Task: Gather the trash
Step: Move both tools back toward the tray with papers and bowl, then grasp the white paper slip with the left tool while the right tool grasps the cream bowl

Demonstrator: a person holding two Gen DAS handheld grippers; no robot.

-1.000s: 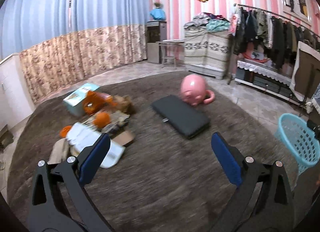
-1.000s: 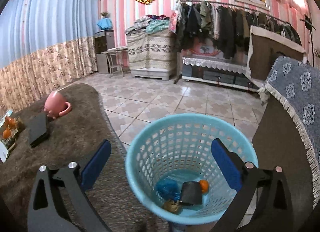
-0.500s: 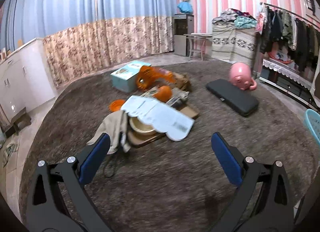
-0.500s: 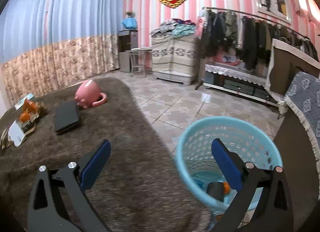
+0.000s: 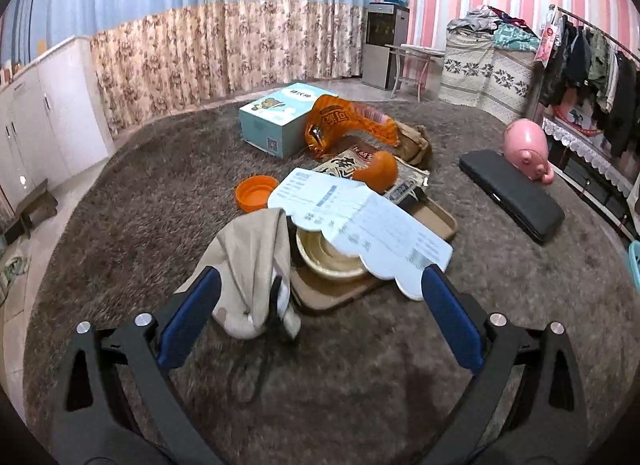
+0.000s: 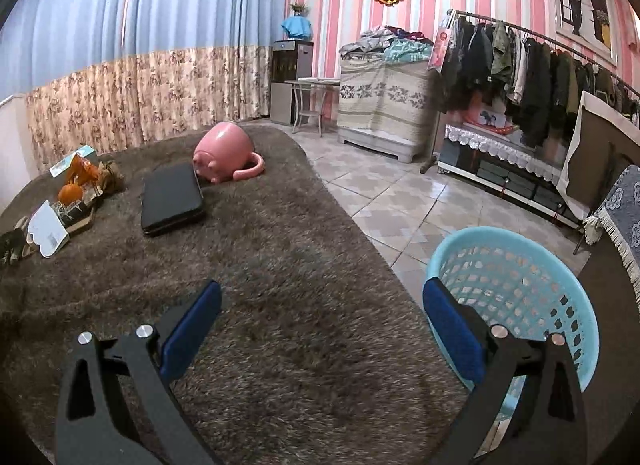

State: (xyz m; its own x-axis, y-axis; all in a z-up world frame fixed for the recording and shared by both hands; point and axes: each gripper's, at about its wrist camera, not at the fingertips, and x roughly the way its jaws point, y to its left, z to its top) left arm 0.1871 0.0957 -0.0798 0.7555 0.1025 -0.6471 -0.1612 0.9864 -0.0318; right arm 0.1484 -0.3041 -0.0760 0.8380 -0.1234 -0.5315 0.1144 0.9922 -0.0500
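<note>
in the left wrist view the left gripper (image 5: 316, 297) hangs spread wide and empty above the shaggy brown rug (image 5: 160, 193), its blue pads on either side of the near edge of a trash pile. dead ahead at 12 o'clock a beige cloth (image 5: 252, 261) droops over the near left corner of a brown tray (image 5: 436, 217), just past the left pad. on the tray sits a cream bowl (image 5: 328, 261), half covered by a white scalloped paper sheet (image 5: 360, 221) that reaches the right pad at 1 o'clock. beyond the sheet lie a printed packet (image 5: 352, 159) with an orange fruit (image 5: 378, 171) on it, an orange lid (image 5: 256, 193) on the rug at 11 o'clock, then an orange plastic bag (image 5: 344, 121) leaning against a pale blue box (image 5: 280, 121). at 2 o'clock, well apart from the pile, a black flat case (image 5: 512, 193) lies beside a pink pig-shaped mug (image 5: 526, 151) tipped over. in the right wrist view the right gripper (image 6: 320, 325) is likewise spread and holds nothing, over bare rug (image 6: 280, 265). a light blue basket (image 6: 520, 285) stands at 3 o'clock on the tiled floor just off the rug's edge, partly behind the right pad. the black case (image 6: 170, 199) and pink mug (image 6: 226, 153) lie at 11 o'clock, and the trash pile (image 6: 68, 201) is far off at 10 o'clock. a clothes rack (image 6: 520, 65) lines the wall at 1 o'clock.
</note>
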